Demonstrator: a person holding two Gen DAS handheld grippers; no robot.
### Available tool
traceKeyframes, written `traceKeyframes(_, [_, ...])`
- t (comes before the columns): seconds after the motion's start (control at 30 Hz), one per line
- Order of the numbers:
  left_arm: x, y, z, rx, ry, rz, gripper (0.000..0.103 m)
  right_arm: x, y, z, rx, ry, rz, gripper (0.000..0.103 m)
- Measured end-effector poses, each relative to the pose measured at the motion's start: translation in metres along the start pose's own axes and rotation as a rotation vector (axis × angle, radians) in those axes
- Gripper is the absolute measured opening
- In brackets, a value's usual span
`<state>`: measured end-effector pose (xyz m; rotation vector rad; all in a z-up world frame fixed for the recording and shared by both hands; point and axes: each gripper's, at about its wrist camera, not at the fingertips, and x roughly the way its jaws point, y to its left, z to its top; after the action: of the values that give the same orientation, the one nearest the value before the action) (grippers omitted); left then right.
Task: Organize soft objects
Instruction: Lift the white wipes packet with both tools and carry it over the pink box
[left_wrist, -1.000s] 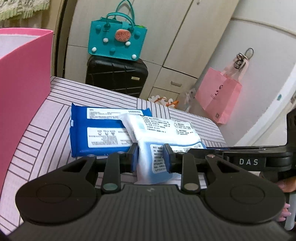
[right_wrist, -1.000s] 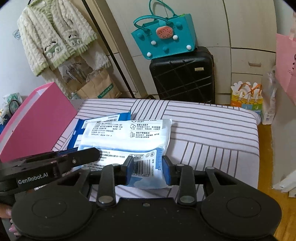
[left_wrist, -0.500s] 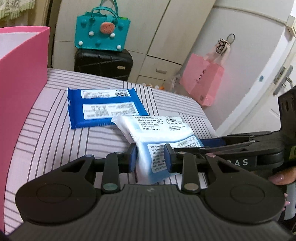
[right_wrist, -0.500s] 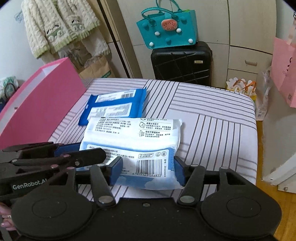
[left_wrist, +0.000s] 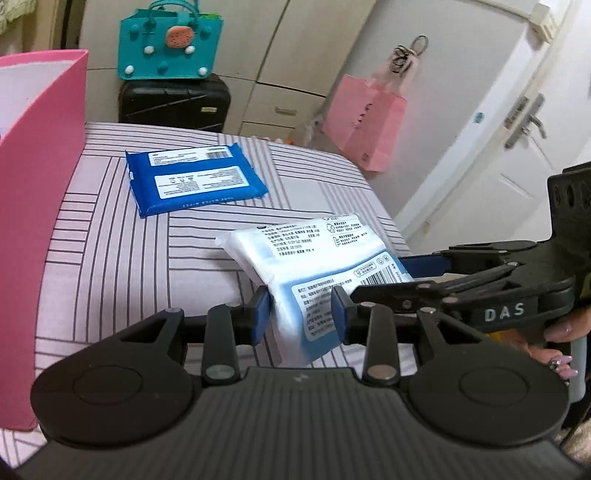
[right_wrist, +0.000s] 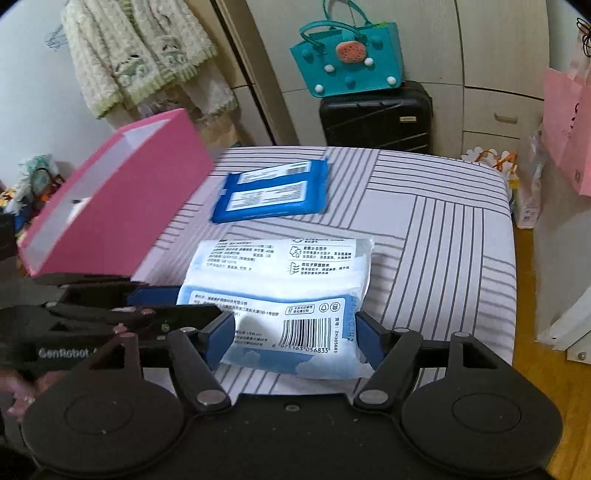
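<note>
**Soft white pack held at one corner, second tool spreading around it**

The white pack (right_wrist: 284, 291) is a plump, pillowy bag of tissues or wipes in thin film, probably light. It will likely sag and dent under pressure and slide a little on its glossy skin. A hold across the thick body or a short edge looks safer than a pinch on the film seam.

It is white on top with a pale blue band, printed text panels and a barcode at the near end. It sits above the striped bed (right_wrist: 443, 229), near the front edge, tilted. A flat blue pack (left_wrist: 195, 179) lies further back on the bed, well apart, beside the pink box (right_wrist: 122, 192).

The left tool (left_wrist: 301, 314) pinches the white pack's near corner, jaws narrow and just starting to ease. The right tool (right_wrist: 295, 334) straddles the barcode end; its jaws are opening, the pads standing at the pack's sides without visibly pressing.
</note>
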<state>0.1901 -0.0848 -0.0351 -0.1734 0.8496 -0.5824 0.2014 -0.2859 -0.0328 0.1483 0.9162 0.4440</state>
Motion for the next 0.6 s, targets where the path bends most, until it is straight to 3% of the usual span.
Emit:
traceKeyframes(0.27, [-0.042, -0.014, -0.003, 0.084, -0.001, -0.021, 0.033, -0.036, 0.033, -0.011, -0.075, -0.028, 0.004, 0.076])
traceKeyframes(0.5, [-0.083, -0.028, -0.005, 0.174, -0.057, 0.027, 0.033, -0.06, 0.062, -0.009, -0.149, -0.081, -0.04, 0.056])
traceKeyframes(0.6, [-0.102, -0.031, -0.005, 0.216, -0.099, 0.083, 0.033, -0.07, 0.079, -0.01, -0.195, -0.119, 0.006, 0.056])
